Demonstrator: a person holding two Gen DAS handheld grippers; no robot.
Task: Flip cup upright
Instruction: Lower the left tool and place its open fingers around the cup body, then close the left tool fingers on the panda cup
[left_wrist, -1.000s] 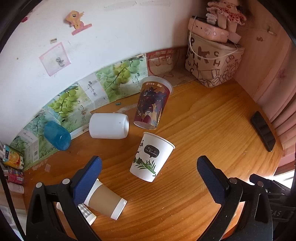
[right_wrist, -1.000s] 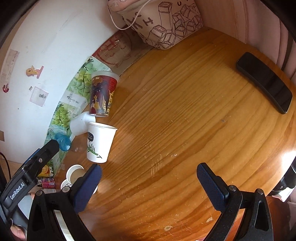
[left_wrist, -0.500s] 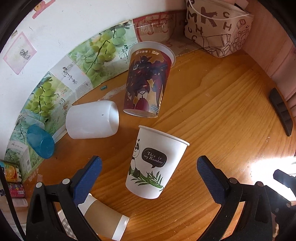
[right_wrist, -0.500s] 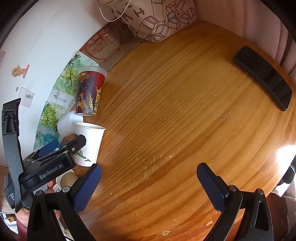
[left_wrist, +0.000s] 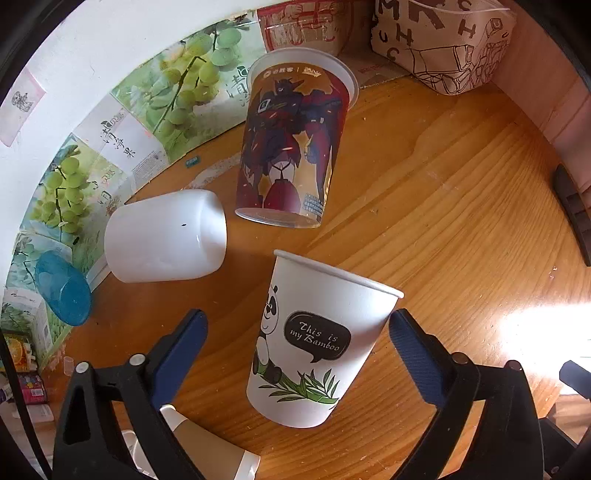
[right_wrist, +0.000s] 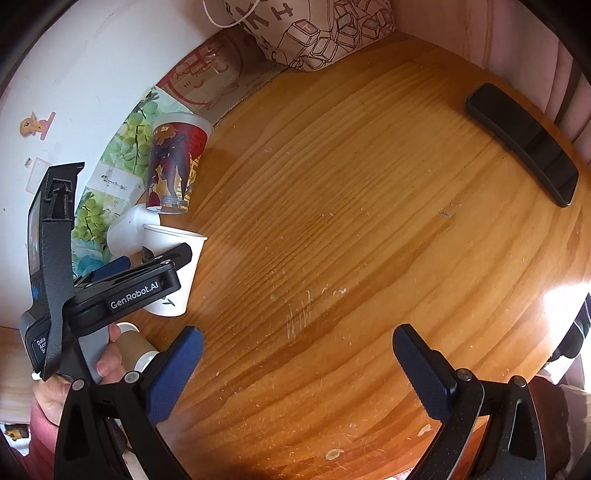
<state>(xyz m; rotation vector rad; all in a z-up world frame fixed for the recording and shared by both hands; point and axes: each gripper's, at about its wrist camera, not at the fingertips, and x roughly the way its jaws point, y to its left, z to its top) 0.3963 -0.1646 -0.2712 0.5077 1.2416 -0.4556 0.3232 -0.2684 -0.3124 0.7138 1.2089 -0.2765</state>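
Left wrist view shows the left gripper (left_wrist: 297, 339) with its blue pads spread wide on either side of a white panda cup (left_wrist: 317, 343), which stands upright on the wooden table (left_wrist: 443, 229); the right pad sits just beside the cup's wall, the left pad well apart from it. Behind it stands a tall printed cup (left_wrist: 291, 151), also upright, and to the left a plain white cup (left_wrist: 166, 236) lies on its side with its closed end toward the camera. A blue cup (left_wrist: 62, 291) lies near the wall, and a brown-sleeved cup (left_wrist: 218, 458) lies at the bottom edge under the left finger. Right wrist view shows the right gripper (right_wrist: 297, 373) spread open over bare wood, holding nothing, with a black phone (right_wrist: 524, 144) far to the right and the left gripper around the panda cup at the left.
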